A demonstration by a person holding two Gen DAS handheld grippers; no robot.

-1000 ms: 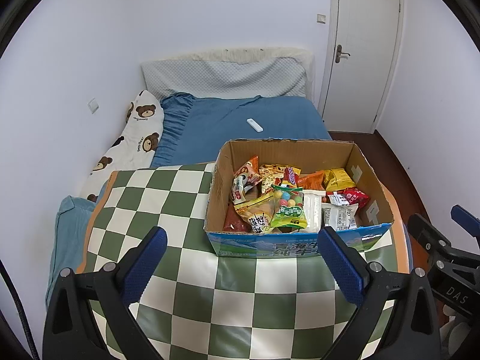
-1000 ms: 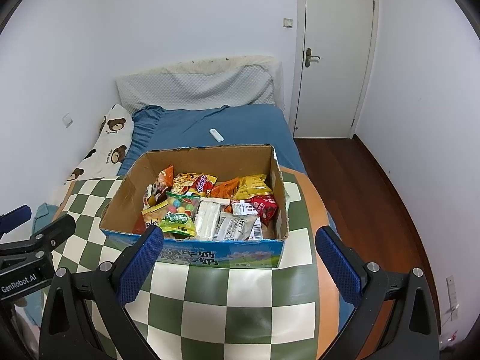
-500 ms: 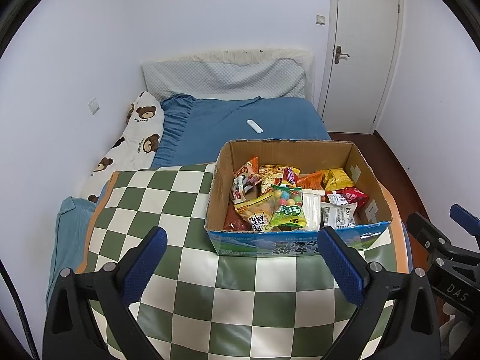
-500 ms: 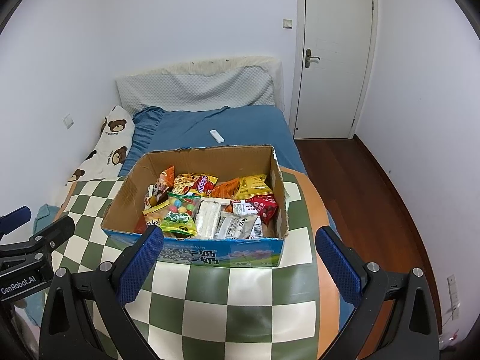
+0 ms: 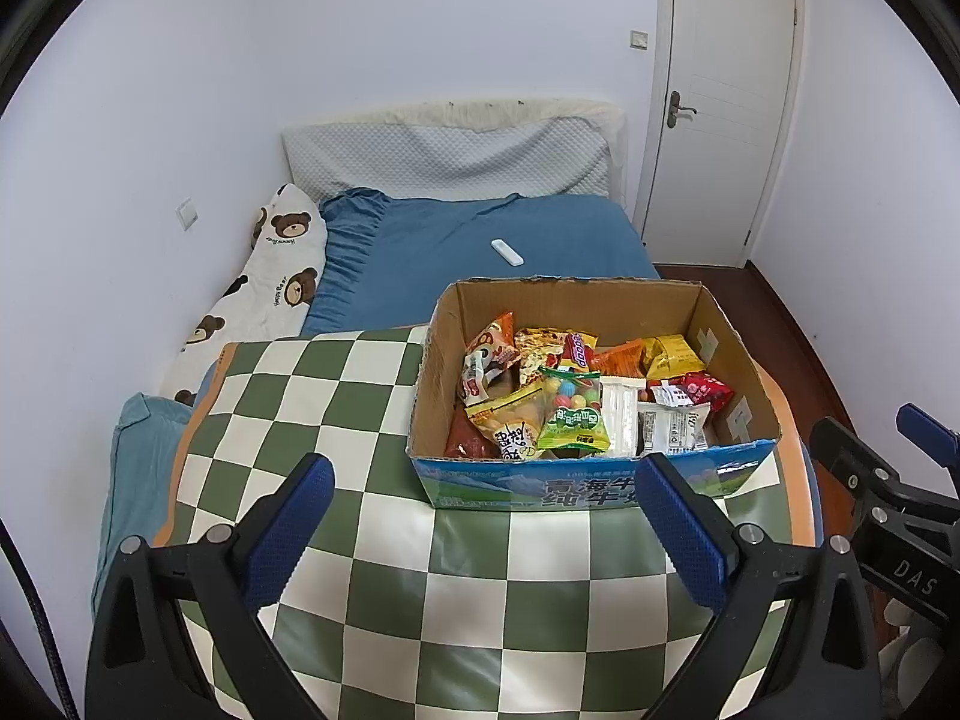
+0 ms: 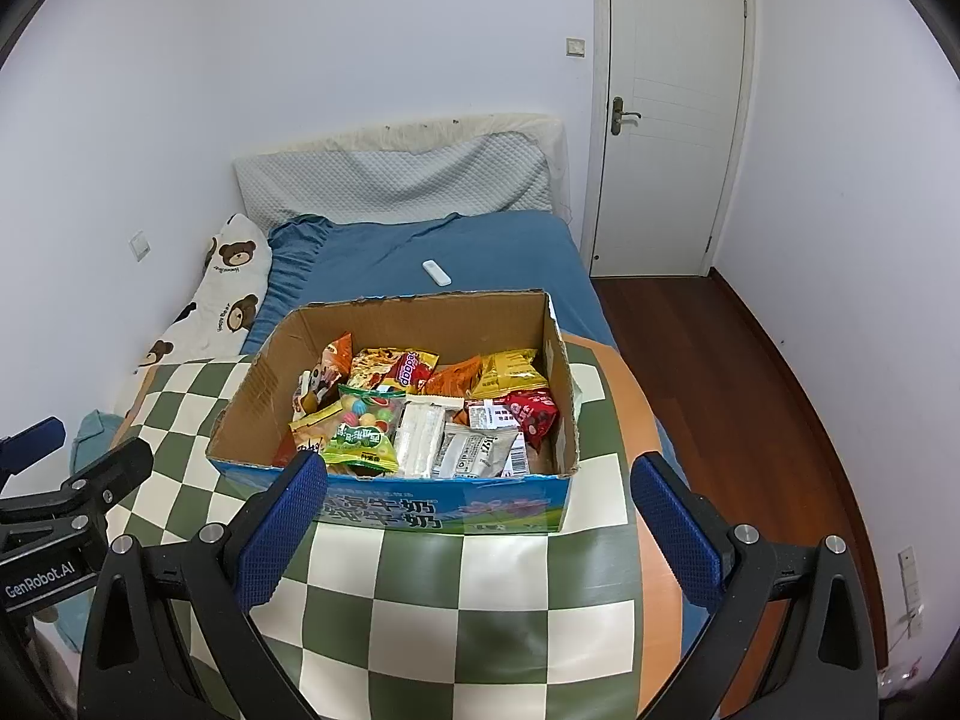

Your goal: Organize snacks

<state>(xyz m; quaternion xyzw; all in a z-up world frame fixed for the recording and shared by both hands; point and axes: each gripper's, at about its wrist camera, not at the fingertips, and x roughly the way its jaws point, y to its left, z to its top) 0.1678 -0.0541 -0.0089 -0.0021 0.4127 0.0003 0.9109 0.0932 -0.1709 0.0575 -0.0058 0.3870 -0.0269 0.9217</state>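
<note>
An open cardboard box (image 5: 600, 483) (image 6: 420, 507) with a blue printed front stands on a green-and-white checked table (image 5: 420, 570) (image 6: 480, 612). It holds several snack packets, among them a green candy bag (image 5: 573, 420) (image 6: 360, 441), a red packet (image 5: 699, 390) (image 6: 537, 414) and a yellow packet (image 5: 672, 354) (image 6: 510, 369). My left gripper (image 5: 486, 534) is open and empty, in front of the box and to its left. My right gripper (image 6: 480, 531) is open and empty, just before the box front. Each gripper shows at the edge of the other's view.
A bed with a blue sheet (image 5: 450, 252) lies behind the table, with a white remote (image 5: 507, 252) (image 6: 436, 272) on it and a bear-print pillow (image 5: 270, 282) at the left. A white door (image 6: 666, 120) and wood floor (image 6: 750, 390) are at the right.
Both views have drawn back and up a little, so the box sits slightly farther away. Both grippers stay open and empty.
</note>
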